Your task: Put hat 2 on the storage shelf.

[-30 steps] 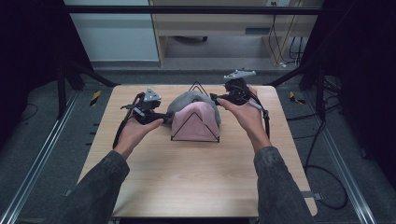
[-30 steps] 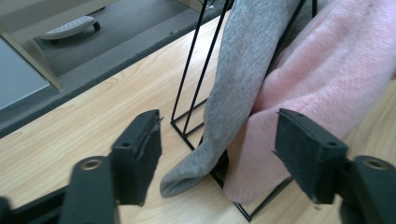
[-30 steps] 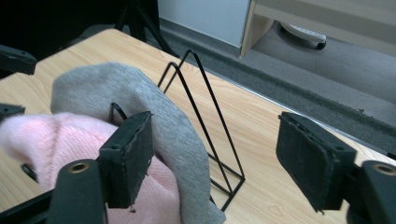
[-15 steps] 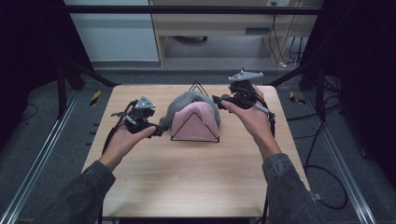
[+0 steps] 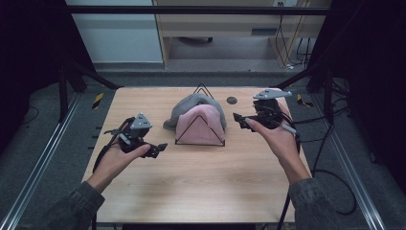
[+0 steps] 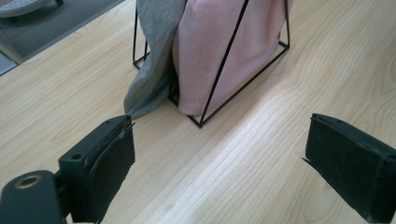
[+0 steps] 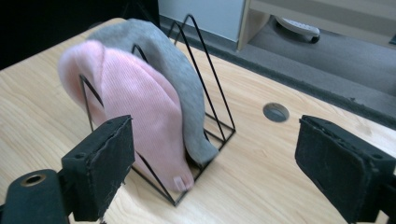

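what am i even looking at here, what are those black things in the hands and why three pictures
A person sits at a light wooden table and holds a hand-operated tool in each hand: the left gripper and the right gripper. Each has two black padded jaws.

The high view looks down from above the person's side. The other two pictures come from small cameras riding on each gripper, so the black blocks at the bottom are that gripper's own jaws.

In the middle of the table stands a black wire rack with triangular dividers. A pink knitted hat and a grey knitted hat stand slotted in it, the grey one behind.

Nothing is held: both pairs of jaws have just been opening and stand wide, empty, apart from the hats.
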`<state>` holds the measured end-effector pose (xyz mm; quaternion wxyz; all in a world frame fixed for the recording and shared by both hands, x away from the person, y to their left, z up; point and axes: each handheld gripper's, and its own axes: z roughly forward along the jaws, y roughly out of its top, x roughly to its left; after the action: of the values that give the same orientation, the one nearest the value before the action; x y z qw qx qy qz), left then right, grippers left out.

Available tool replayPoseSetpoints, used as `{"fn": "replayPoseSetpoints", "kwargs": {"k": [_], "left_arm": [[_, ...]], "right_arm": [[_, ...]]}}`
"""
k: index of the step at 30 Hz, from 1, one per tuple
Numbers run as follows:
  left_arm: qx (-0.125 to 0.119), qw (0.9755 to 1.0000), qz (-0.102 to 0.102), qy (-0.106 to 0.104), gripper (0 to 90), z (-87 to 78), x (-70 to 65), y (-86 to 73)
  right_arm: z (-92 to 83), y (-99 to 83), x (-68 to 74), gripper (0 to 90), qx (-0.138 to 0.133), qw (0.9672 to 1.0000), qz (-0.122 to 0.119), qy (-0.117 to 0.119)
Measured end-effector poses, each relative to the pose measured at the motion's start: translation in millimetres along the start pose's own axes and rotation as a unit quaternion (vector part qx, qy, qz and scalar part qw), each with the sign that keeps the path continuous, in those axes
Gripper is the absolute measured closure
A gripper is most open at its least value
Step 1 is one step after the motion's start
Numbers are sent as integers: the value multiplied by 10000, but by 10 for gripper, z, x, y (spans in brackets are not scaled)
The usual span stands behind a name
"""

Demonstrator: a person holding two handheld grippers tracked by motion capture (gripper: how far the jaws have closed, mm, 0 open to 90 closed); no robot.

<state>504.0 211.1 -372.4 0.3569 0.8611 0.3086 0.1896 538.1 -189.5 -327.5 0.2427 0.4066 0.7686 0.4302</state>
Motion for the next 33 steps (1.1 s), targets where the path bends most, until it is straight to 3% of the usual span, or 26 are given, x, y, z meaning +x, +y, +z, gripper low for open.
{"fn": "replayPoseSetpoints", "kwargs": {"k": [7, 13, 18, 23, 26, 33], "left_arm": [[33, 9998, 128, -131, 52, -40, -73, -91], [-1, 9999, 107, -134, 48, -67, -87, -175], [149, 9998, 113, -118, 50, -78, -71, -301], [279, 9995, 115, -104, 55, -63, -73, -419], [362, 9993, 49, -105, 56, -30, -63, -514], [639, 9979, -73, -108, 56, 94, -42, -722]], "right_arm": [[-117, -147, -20, 99, 20, 10000, -26, -5], [-164, -254, -17, 83, 73, 9999, -76, 23], [-210, -441, -15, 77, 136, 9999, -47, 71], [-184, -630, 4, 85, 340, 9994, -27, 114], [-128, -854, 57, 109, 521, 9985, 11, 180], [5, -1123, 105, 133, 800, 9963, 74, 295]]}}
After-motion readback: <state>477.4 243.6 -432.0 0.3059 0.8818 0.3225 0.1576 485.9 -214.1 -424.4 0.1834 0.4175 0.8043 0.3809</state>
